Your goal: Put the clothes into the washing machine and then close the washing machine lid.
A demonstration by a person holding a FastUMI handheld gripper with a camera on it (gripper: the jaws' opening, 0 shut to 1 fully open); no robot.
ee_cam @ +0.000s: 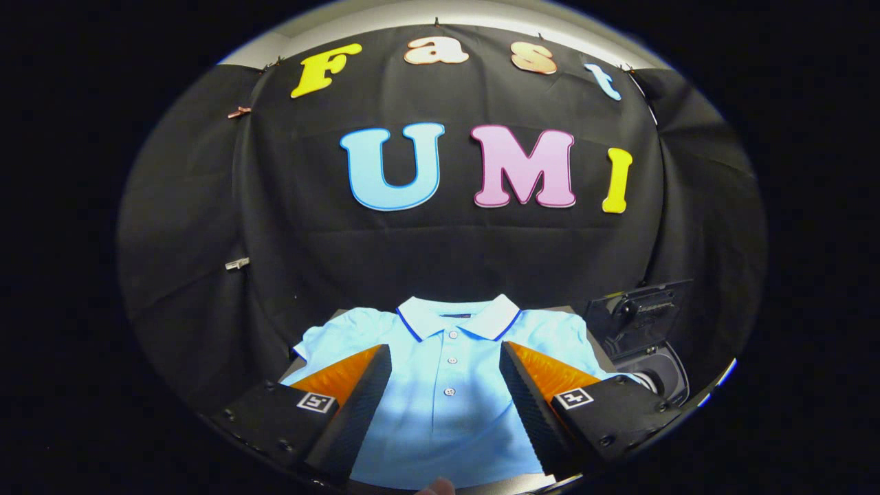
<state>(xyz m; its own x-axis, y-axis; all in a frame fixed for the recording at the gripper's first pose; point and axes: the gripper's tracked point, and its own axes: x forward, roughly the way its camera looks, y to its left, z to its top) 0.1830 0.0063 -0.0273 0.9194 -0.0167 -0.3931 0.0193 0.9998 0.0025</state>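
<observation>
A light blue polo shirt (pixel 447 385) with a white, dark-edged collar lies flat on a small table, collar away from me and its button placket running between my fingers. My gripper (pixel 445 354) hovers above the shirt's chest, open, nothing pressed between its fingers (pixel 364 392). To the right, beyond the right finger, stands the dark washing machine (pixel 646 344) with its lid (pixel 639 306) raised and its round opening (pixel 663 378) showing.
The table edge (pixel 581 316) shows grey by the shirt's right shoulder, close to the washing machine. Black cloth hangs behind and to the left of the table. A fingertip (pixel 434 487) of a person shows just below the shirt's hem.
</observation>
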